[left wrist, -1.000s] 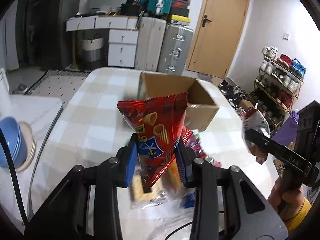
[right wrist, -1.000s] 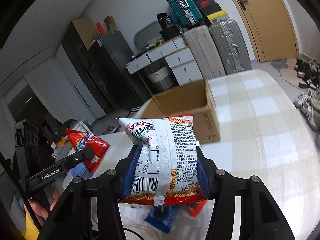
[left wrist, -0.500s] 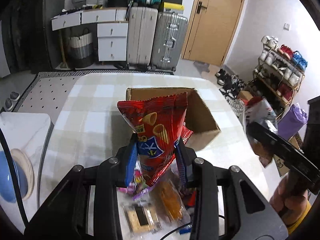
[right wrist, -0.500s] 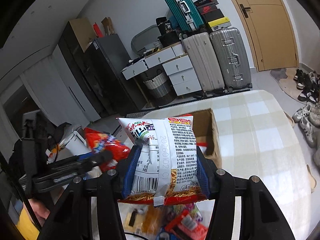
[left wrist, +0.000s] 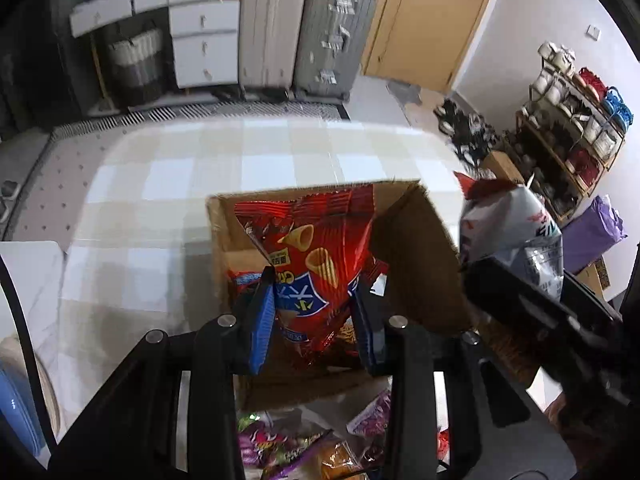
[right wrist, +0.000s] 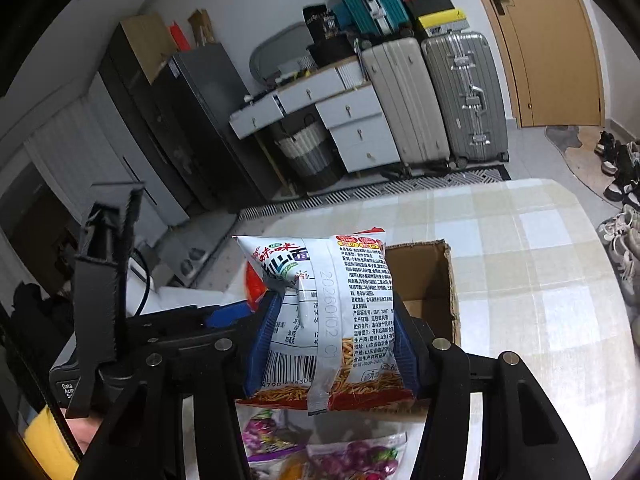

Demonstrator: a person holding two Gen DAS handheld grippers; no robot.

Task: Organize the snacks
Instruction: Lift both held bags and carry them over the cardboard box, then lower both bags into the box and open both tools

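My left gripper (left wrist: 314, 312) is shut on a red chip bag (left wrist: 308, 248) printed with cone snacks, and holds it over the open cardboard box (left wrist: 420, 276). More red packets lie inside the box. My right gripper (right wrist: 326, 332) is shut on a white and red noodle snack bag (right wrist: 332, 300), held up just left of the box (right wrist: 430, 280). That same bag (left wrist: 516, 232) shows at the right of the left wrist view, beside the box's right wall. The left gripper's black body (right wrist: 108, 300) appears at the left of the right wrist view.
Loose snack packets (left wrist: 288, 444) (right wrist: 320, 452) lie on the checked tablecloth (left wrist: 168, 184) in front of the box. Blue bowls (left wrist: 16, 412) sit at the left edge. Suitcases (right wrist: 440, 96), drawers and a shoe rack (left wrist: 572, 120) stand beyond the table.
Both grippers moved forward toward the box with their bags. The red bag now hangs over the box opening, and the white bag has come up beside the box.
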